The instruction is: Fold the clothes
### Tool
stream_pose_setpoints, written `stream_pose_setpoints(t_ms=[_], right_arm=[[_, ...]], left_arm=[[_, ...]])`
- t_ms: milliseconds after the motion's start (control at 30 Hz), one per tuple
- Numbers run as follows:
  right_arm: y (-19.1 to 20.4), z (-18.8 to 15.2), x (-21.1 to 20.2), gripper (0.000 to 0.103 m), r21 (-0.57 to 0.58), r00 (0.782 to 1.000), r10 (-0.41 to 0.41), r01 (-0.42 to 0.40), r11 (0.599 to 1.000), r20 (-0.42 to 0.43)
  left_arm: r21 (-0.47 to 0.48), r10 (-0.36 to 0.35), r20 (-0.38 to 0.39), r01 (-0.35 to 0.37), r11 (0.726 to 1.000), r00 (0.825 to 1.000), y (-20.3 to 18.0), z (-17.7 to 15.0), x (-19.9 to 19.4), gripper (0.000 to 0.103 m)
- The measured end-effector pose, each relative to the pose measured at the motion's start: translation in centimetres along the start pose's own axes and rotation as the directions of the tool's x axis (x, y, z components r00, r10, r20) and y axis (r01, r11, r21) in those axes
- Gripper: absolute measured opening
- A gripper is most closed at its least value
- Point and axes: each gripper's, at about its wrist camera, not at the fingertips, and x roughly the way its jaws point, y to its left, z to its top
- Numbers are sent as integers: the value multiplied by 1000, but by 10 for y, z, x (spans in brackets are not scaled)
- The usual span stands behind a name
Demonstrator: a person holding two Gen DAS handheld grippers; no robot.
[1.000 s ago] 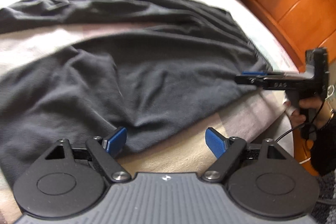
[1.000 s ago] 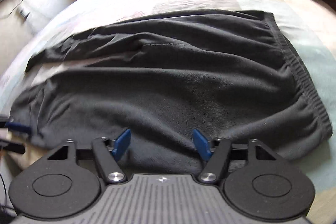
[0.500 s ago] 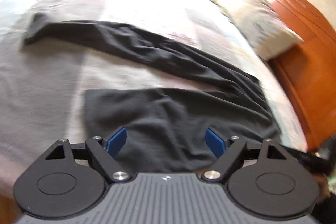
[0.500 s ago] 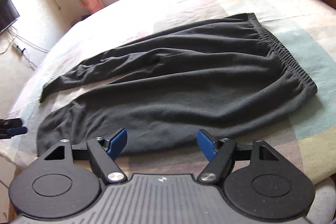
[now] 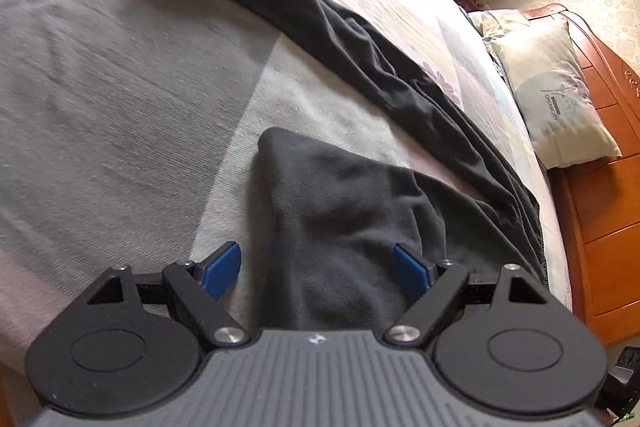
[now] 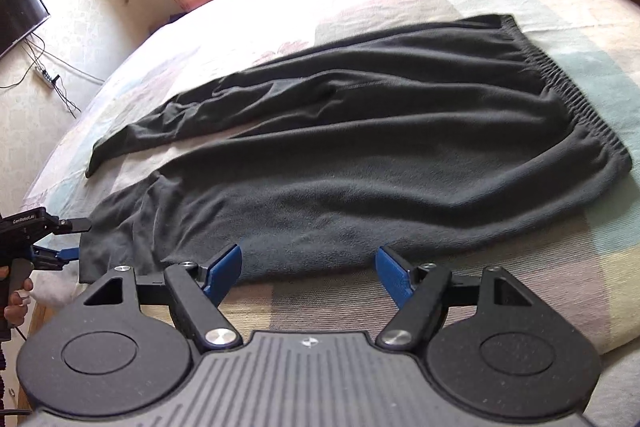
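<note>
While one pair of dark trousers (image 6: 360, 147) is being shown spread flat on the bed (image 6: 480, 11), both tongs are being held wide open with nothing gripped. Left gripper (image 5: 316, 267) is being held over the near leg's hem, the cloth lying between its blue pads (image 5: 222, 265). Right gripper (image 6: 308, 269) is being held at the near leg's edge, short of the elastic waistband (image 6: 576, 103). One pillow (image 5: 560, 95) is being seen against the wooden headboard (image 5: 600, 227), well apart. No containers are being shown; nothing is being blocked.
</note>
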Motion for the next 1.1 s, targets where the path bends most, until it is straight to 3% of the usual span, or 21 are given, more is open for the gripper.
stream_pose_setpoints(t_ms=[100,267,567,767,1100], right_arm=[[5,0,11,81,-27,1000,-5,4,1000,-24],[8,0,28,81,-25,997,41,-43,999,-59],[17,2,48,83,-64,993,76,-82,995,-90],[13,0,50,88,-60,990,107,-112,992,-88],[10,-3,51,98,-66,987,141,-146,987,-72]], left_arm=[[10,-74,-31,75,997,997,-8,2,7,82],[73,-111,-49,114,991,993,-39,3,9,83],[190,-229,-106,246,951,968,-102,2,32,83],[163,-219,-200,252,954,955,-113,-2,76,83],[207,-183,-120,205,957,976,-100,-8,27,84]])
